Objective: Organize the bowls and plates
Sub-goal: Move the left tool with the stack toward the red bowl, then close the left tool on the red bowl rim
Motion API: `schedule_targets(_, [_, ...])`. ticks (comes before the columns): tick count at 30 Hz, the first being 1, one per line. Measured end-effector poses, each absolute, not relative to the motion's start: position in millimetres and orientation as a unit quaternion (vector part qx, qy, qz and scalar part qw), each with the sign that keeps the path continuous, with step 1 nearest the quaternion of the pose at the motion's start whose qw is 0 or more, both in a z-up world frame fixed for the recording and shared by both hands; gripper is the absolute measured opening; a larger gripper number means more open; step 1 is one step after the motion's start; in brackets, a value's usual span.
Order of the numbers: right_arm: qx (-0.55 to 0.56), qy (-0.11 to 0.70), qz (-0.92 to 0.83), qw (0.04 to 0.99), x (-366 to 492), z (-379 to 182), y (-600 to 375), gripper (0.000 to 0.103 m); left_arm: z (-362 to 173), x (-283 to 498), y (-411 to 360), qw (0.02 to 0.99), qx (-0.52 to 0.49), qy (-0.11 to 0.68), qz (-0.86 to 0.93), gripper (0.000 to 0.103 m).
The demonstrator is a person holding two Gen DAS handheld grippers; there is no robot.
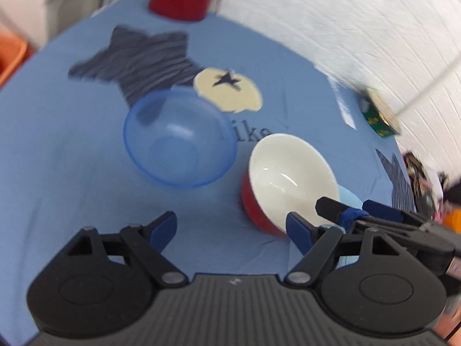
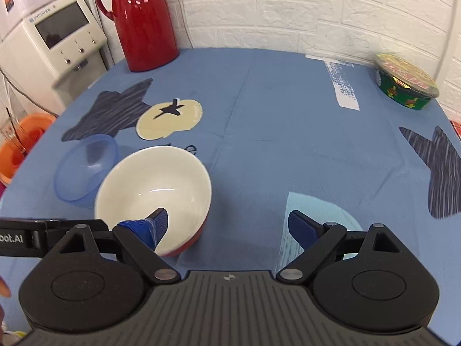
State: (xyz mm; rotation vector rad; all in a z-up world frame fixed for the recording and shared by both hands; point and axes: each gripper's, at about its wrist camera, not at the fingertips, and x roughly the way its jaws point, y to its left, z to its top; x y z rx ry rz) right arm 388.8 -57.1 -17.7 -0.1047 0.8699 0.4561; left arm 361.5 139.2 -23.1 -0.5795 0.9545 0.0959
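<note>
A bowl, red outside and white inside (image 2: 152, 184), stands on the blue tablecloth (image 2: 282, 132). My right gripper (image 2: 229, 223) is open wide across its near rim, with the left finger (image 2: 158, 220) inside the bowl and the right finger over the cloth. A clear blue bowl (image 2: 83, 170) sits just left of it, and I cannot tell whether the two touch. In the left wrist view my left gripper (image 1: 230, 227) is open and holds nothing, with its right finger by the red and white bowl (image 1: 288, 173). The blue bowl (image 1: 178, 141) lies ahead. The right gripper (image 1: 345, 203) reaches in from the right.
A tall red thermos (image 2: 144, 20) stands at the back left against the white brick wall. A green instant-noodle tub (image 2: 406, 83) sits at the back right. Off the table's left edge are a white appliance (image 2: 57, 46) and an orange basin (image 2: 23, 144).
</note>
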Motion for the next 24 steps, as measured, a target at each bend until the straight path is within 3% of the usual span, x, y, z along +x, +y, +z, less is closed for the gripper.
schedule_targets(7, [-0.063, 0.432, 0.226, 0.871, 409, -42, -40, 0.078, -29, 373, 122, 0.845, -0.275, 0.444, 0.115, 0.079])
schedule_targets(18, [-0.058, 0.439, 0.216, 0.87, 414, -47, -32, 0.08, -37, 377, 126, 0.843, -0.288, 0.444, 0.101, 0.059])
schedule_targets(21, [-0.061, 0.425, 0.243, 0.87, 407, -45, -29, 0.069, -38, 376, 131, 0.837, -0.312, 0.444, 0.07, 0.036])
schedule_targets(23, [-0.041, 0.422, 0.269, 0.865, 402, -44, -30, 0.035, -38, 377, 134, 0.84, -0.311, 0.442, 0.052, 0.032])
schedule_targets(24, [-0.036, 0.425, 0.278, 0.861, 401, -43, -28, 0.029, -38, 377, 134, 0.841, -0.312, 0.44, 0.042, 0.028])
